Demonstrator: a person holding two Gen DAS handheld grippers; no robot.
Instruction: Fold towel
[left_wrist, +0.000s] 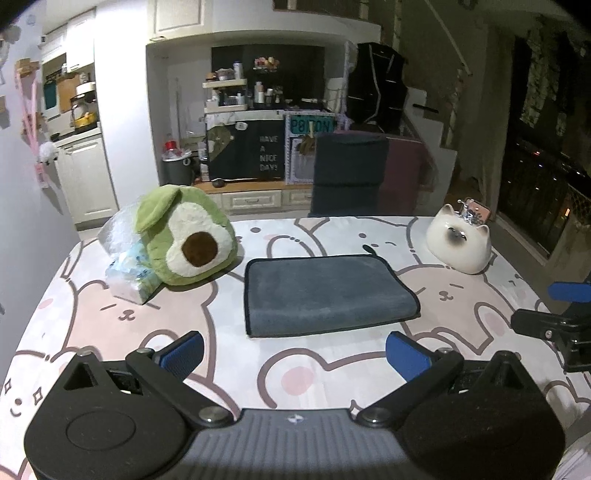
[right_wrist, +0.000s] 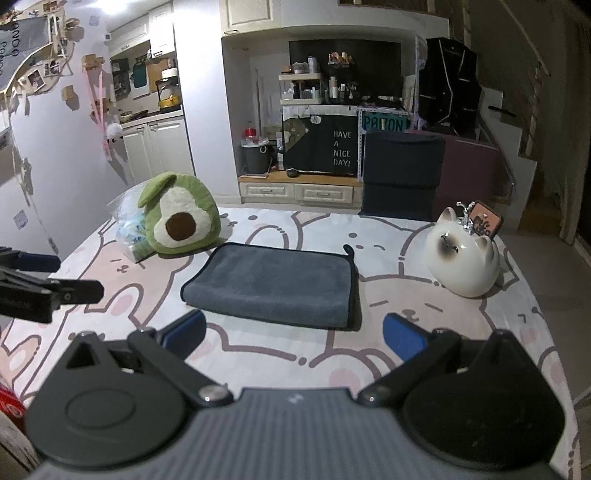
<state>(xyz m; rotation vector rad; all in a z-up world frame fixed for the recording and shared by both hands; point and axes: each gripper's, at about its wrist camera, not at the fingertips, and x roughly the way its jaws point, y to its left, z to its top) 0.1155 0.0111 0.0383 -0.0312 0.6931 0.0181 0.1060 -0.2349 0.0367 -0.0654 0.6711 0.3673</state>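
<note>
You had the towel (left_wrist: 325, 293) lying folded flat on the bunny-print tablecloth (left_wrist: 229, 354), between the avocado plush (left_wrist: 184, 236) and the cat figurine (left_wrist: 460, 242). It looked soft, light and limp; I judged a piped corner the best hold. Your left gripper (left_wrist: 295, 354) and right gripper (right_wrist: 293, 338) hovered short of it, fingers spread wide, holding nothing.

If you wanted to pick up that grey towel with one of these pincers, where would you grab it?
Probably at a near corner of the towel, coming in low from the front. It lies flat and folded on the table, so only its thin edges give the open left gripper or right gripper something to pinch.
</note>
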